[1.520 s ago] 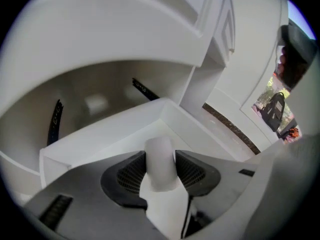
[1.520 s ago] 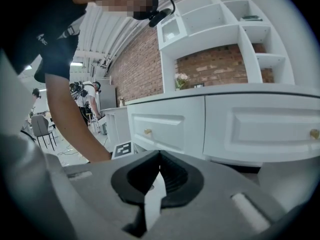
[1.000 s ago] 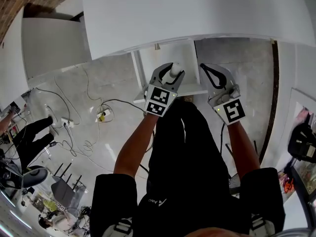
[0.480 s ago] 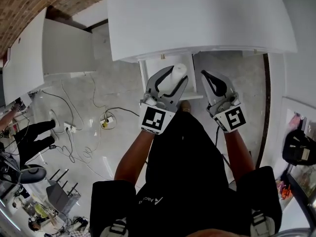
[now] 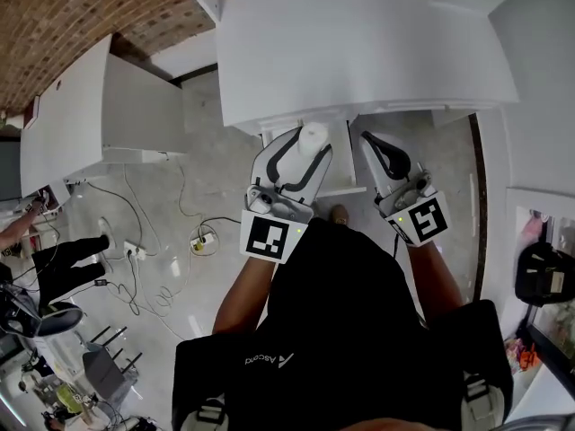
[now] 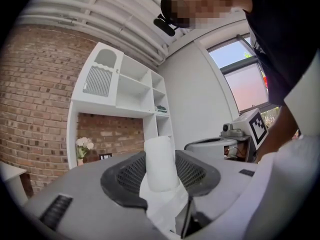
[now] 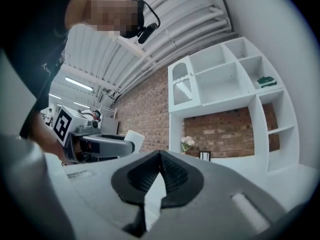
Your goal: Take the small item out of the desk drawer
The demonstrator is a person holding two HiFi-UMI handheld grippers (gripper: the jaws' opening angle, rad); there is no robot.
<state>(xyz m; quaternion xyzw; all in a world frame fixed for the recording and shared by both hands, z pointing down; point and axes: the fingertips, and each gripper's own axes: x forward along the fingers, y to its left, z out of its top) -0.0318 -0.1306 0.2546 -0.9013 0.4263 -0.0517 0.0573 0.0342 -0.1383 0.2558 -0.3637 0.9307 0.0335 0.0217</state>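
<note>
In the head view my left gripper (image 5: 304,151) is shut on a small white cylinder (image 5: 314,136), which stands up between the black-lined jaws just in front of the white desk's (image 5: 359,43) front edge. The left gripper view shows the same cylinder (image 6: 160,161) pinched upright between the mesh pads, with crumpled white material below it. The open white drawer (image 5: 345,162) lies under and between the grippers. My right gripper (image 5: 370,140) hovers beside it on the right, jaws shut and holding nothing; its tips (image 7: 160,156) meet.
Cables and a power strip (image 5: 202,239) lie on the grey floor at left. A white cabinet (image 5: 99,115) stands at far left. A white shelf unit (image 7: 230,79) stands against the brick wall. The person's black-clad body fills the lower head view.
Both grippers have risen toward the camera and up to the desk's front edge. The left one carries the white cylinder up from the drawer. The right jaws stay shut.
</note>
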